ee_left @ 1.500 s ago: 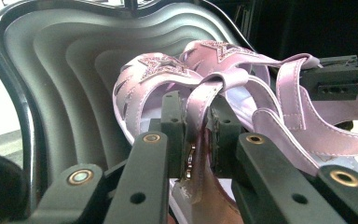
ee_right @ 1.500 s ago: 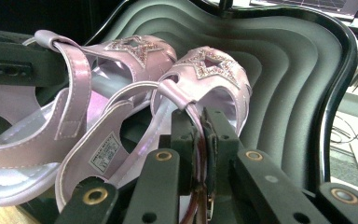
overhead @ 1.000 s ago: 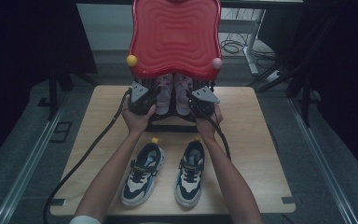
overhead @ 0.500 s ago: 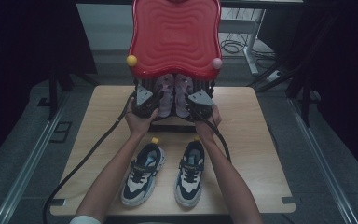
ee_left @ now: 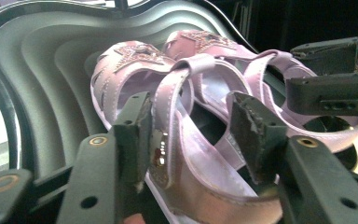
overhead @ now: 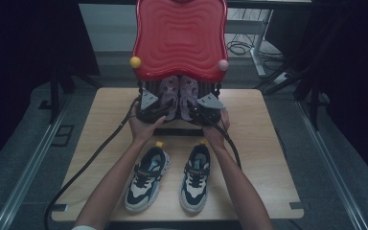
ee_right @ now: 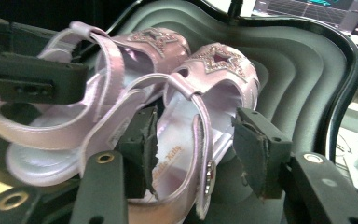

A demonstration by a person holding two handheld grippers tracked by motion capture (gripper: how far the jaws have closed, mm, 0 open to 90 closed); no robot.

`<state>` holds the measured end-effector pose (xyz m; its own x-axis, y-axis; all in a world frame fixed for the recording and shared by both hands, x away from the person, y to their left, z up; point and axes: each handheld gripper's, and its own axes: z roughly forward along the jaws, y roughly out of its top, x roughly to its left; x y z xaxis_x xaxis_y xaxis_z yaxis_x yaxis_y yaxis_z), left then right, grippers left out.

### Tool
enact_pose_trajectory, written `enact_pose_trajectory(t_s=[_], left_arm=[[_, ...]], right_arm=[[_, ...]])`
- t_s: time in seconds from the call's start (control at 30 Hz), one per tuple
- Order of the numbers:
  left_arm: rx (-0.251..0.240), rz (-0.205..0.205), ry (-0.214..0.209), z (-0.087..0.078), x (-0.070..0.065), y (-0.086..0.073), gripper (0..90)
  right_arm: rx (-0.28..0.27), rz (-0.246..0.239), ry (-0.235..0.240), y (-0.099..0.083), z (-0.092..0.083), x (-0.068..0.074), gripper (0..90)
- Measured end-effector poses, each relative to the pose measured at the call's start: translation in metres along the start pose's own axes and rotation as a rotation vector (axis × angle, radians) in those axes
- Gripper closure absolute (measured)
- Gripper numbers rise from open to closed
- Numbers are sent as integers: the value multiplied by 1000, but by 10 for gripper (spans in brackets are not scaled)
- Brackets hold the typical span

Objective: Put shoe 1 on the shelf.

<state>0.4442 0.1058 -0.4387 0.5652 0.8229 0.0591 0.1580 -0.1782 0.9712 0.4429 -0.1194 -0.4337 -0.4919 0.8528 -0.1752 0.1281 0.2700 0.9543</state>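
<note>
Two pink strap sandals (overhead: 179, 93) with glittery stars lie side by side in a black moulded case (overhead: 172, 125) under its raised red lid (overhead: 179, 38). My left gripper (overhead: 154, 106) is at the case's left front and my right gripper (overhead: 206, 108) at its right front. In the left gripper view my left gripper (ee_left: 193, 135) has just been opening, and the left sandal (ee_left: 168, 116) has its heel strap between the jaws. In the right gripper view my right gripper (ee_right: 198, 149) has also just been opening around the right sandal's (ee_right: 200, 107) strap. Neither pair of pads presses on a strap.
A pair of white, navy and teal sneakers (overhead: 170, 177) stands on the wooden table (overhead: 263, 158) in front of the case, between the person's forearms. Cables trail from both grippers off the table's left and right. The floor around is dark, with metal rails.
The left hand and its gripper have edged slightly inward toward the sandals. The right hand, the sandals, the case and the sneakers stay where they were.
</note>
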Motion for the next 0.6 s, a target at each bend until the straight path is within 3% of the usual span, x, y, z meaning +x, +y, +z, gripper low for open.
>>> enact_pose_trajectory(t_s=[0.33, 0.6], left_arm=[[-12, -25, -18, -21, 3, -1, 474], [10, -22, -33, -39, 3, -2, 570]], right_arm=[[-19, -13, 33, 7, -20, 0, 467], [-13, 4, 94, 5, -35, -1, 606]])
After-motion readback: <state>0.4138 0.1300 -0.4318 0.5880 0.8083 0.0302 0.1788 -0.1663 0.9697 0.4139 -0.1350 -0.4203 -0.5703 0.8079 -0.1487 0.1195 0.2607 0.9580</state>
